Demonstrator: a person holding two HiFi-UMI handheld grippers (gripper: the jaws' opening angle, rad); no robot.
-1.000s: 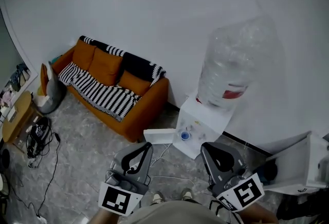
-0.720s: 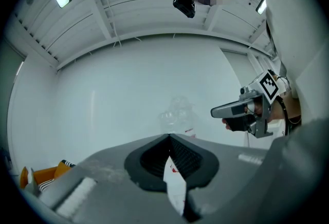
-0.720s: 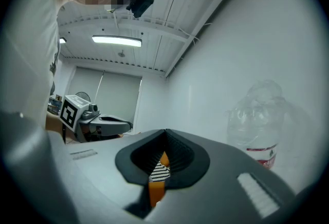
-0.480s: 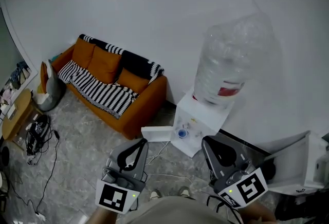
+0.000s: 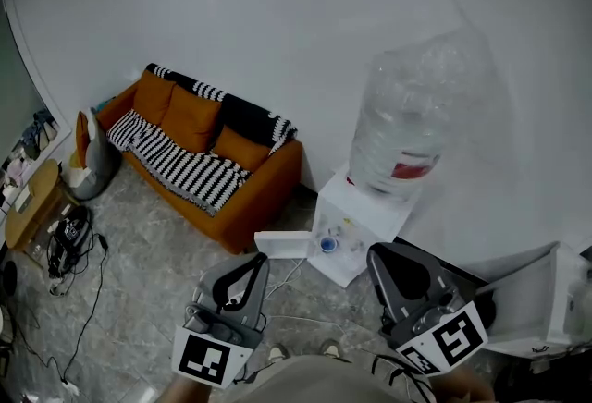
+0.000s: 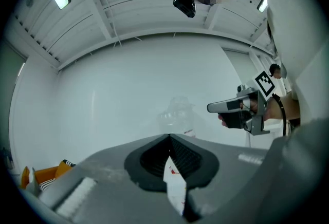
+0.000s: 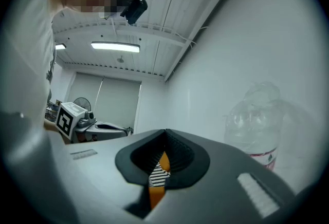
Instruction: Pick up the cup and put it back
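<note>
A small blue cup [image 5: 327, 245] sits on the front ledge of the white water dispenser [image 5: 363, 218], under its big clear bottle [image 5: 412, 119]. Both grippers hover level in front of the dispenser, well short of the cup. My left gripper [image 5: 260, 261] is shut and empty, its tips meeting [image 6: 169, 136]. My right gripper [image 5: 375, 254] is also shut with nothing held, the jaw tips touching [image 7: 165, 131]. The bottle [image 7: 259, 115] shows at the right of the right gripper view. Each gripper sees the other: the right gripper [image 6: 216, 108], the left one's marker cube [image 7: 68, 117].
An orange sofa [image 5: 199, 147] with a striped blanket stands against the wall at left. A flat white box [image 5: 282, 244] lies on the floor by the dispenser. A white cabinet [image 5: 532, 299] is at the right. Cables and a small wooden table [image 5: 28, 212] are far left.
The right gripper has crept slightly upward in the head view. Both grippers stay shut and the cup has not moved.
</note>
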